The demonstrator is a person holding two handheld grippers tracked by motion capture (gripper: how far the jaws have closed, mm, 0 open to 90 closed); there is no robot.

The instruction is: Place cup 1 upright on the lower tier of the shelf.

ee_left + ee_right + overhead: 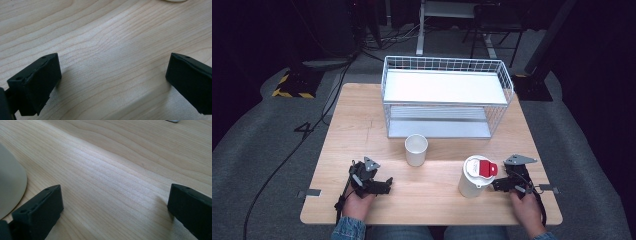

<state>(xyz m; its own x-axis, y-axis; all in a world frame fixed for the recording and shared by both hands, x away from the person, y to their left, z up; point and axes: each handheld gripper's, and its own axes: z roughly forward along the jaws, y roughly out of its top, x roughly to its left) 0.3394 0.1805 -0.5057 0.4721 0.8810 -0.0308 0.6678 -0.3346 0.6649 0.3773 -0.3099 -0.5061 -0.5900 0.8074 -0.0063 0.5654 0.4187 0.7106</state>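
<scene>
1. High view first: the wooden desk (362, 135) carries a white wire rack (447, 97) at the far side, its white upper shelf bare.
2. In front of the rack, near the middle of the desk, stands an open white cup (416, 149), upright and apart from everything else.
3. To the right and nearer the person sits a white tumbler with a red-and-white lid (475, 176), upright as well.
4. The right tongs (501, 185) lie low on the desk just beside that tumbler, on its right side, pointing toward it; from above I cannot tell whether they touch it.
5. Right gripper view: the two black jaws stand spread wide with bare wood grain between them, and the tumbler's pale wall (10, 192) curves in at the left edge, outside the left jaw.
6. Over to the left tongs (384, 186): held low near the front left of the desk, below and to the left of the cup, well apart from it.
7. Left gripper view: jaws spread wide here too, nothing pinched, just desk (107, 50) between them, and a sliver of a white object's base (175, 0) at the top edge.
</scene>
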